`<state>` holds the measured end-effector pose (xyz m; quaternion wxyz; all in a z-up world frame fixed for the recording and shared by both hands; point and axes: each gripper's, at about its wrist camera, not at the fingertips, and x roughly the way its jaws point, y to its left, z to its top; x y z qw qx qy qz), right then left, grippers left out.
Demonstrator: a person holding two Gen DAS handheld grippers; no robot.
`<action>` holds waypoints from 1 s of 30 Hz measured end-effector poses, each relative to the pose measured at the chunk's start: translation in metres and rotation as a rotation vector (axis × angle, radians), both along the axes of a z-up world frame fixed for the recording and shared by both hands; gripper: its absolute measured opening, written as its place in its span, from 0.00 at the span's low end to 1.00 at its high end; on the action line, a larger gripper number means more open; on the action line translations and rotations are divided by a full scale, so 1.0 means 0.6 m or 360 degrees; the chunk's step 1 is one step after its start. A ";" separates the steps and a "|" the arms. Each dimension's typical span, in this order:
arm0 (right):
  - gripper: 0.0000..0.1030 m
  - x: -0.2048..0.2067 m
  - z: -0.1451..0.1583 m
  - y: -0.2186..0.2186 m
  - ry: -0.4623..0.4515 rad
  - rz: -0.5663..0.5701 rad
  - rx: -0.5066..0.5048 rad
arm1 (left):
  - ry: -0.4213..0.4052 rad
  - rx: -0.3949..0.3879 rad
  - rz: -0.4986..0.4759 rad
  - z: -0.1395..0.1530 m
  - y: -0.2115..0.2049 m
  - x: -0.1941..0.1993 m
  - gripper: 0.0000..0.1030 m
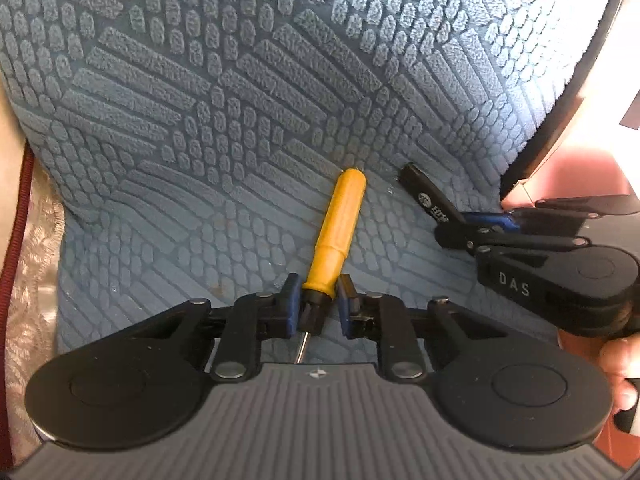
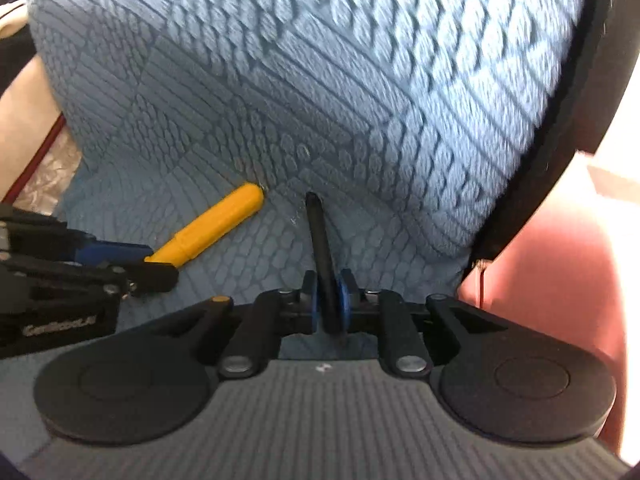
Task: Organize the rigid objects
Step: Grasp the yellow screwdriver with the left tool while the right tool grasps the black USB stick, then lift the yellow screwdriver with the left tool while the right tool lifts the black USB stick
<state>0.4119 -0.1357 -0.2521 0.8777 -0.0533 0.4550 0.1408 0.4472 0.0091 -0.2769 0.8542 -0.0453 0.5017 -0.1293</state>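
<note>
Looking along the left tool (image 1: 318,304), its blue pads are clamped on the dark collar of a yellow-handled screwdriver (image 1: 338,232); the handle points away over the blue textured cushion (image 1: 240,92) and the thin shaft pokes back toward the camera. To the right, the right tool (image 1: 476,222) holds a flat black tool with white lettering (image 1: 426,192) just beside the cushion's right edge. Plenty of bare cushion lies ahead and to the left. A lacy cloth (image 1: 32,264) borders the left side.

Over to the right wrist view: the right tool (image 2: 330,300) is closed tight on the black tool (image 2: 320,240), seen edge-on. The screwdriver (image 2: 212,226) lies well left, gripped by the left tool (image 2: 150,266). The cushion's dark edge curves close on the right.
</note>
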 end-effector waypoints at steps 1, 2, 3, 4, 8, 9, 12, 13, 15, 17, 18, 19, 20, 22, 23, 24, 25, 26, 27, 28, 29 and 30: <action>0.15 -0.001 -0.001 0.001 -0.0008 0.0000 -0.0003 | -0.0002 0.0001 0.0003 0.000 0.000 0.001 0.23; 0.15 -0.001 -0.001 0.004 -0.0010 0.0002 -0.0013 | -0.0002 -0.0003 0.0007 0.000 0.000 0.002 0.23; 0.15 -0.001 -0.001 0.006 -0.0009 0.0003 -0.0020 | -0.0003 -0.0005 0.0003 0.000 0.000 0.002 0.23; 0.14 -0.001 -0.002 0.009 -0.0012 0.0007 -0.0026 | -0.0005 -0.0005 0.0001 0.000 0.000 0.002 0.23; 0.13 -0.008 0.012 0.018 -0.0010 0.0021 -0.0008 | 0.0025 -0.0047 -0.0011 -0.001 0.004 -0.002 0.22; 0.13 -0.009 0.019 0.019 -0.0015 0.0019 0.0006 | 0.0038 -0.0068 -0.0002 -0.002 0.008 -0.004 0.22; 0.13 -0.018 0.030 0.021 -0.0032 0.0039 0.0022 | 0.0046 -0.0062 0.0015 -0.002 0.007 -0.010 0.22; 0.12 -0.024 0.030 0.025 -0.0030 0.0050 0.0010 | 0.0057 -0.0076 0.0034 -0.002 0.007 -0.012 0.21; 0.12 -0.036 0.028 0.035 -0.0030 0.0072 -0.0040 | 0.0080 -0.0121 0.0078 -0.002 0.010 -0.018 0.21; 0.12 -0.050 0.026 0.042 -0.0039 0.0080 -0.0071 | 0.0098 -0.0154 0.0111 0.001 0.011 -0.030 0.21; 0.12 -0.058 0.025 0.045 -0.0035 0.0078 -0.0073 | 0.0101 -0.0159 0.0118 0.003 0.010 -0.038 0.21; 0.12 -0.071 0.024 0.045 -0.0033 0.0073 -0.0069 | 0.0103 -0.0168 0.0119 0.006 0.010 -0.047 0.21; 0.12 -0.079 0.023 0.046 -0.0029 0.0066 -0.0064 | 0.0104 -0.0187 0.0129 0.010 0.010 -0.057 0.21; 0.12 -0.099 0.022 0.040 -0.0025 0.0047 -0.0050 | 0.0103 -0.0199 0.0132 0.015 0.011 -0.076 0.21; 0.12 -0.108 0.023 0.040 -0.0020 0.0036 -0.0041 | 0.0107 -0.0200 0.0145 0.016 0.009 -0.082 0.21; 0.12 -0.112 0.024 0.041 -0.0017 0.0030 -0.0031 | 0.0116 -0.0209 0.0158 0.017 0.009 -0.089 0.21; 0.12 -0.118 0.028 0.042 -0.0017 0.0028 -0.0023 | 0.0126 -0.0221 0.0169 0.017 0.008 -0.097 0.21; 0.12 -0.128 0.030 0.045 -0.0021 0.0031 -0.0021 | 0.0131 -0.0228 0.0173 0.017 0.005 -0.105 0.21; 0.12 -0.131 0.032 0.043 -0.0026 0.0041 -0.0023 | 0.0132 -0.0233 0.0177 0.019 0.000 -0.115 0.21; 0.12 -0.141 0.034 0.043 -0.0032 0.0052 -0.0025 | 0.0132 -0.0238 0.0179 0.021 -0.005 -0.127 0.21; 0.12 -0.153 0.034 0.046 -0.0035 0.0059 -0.0027 | 0.0134 -0.0247 0.0176 0.023 -0.007 -0.136 0.21; 0.12 -0.165 0.034 0.043 -0.0031 0.0062 -0.0026 | 0.0136 -0.0253 0.0174 0.025 -0.010 -0.145 0.21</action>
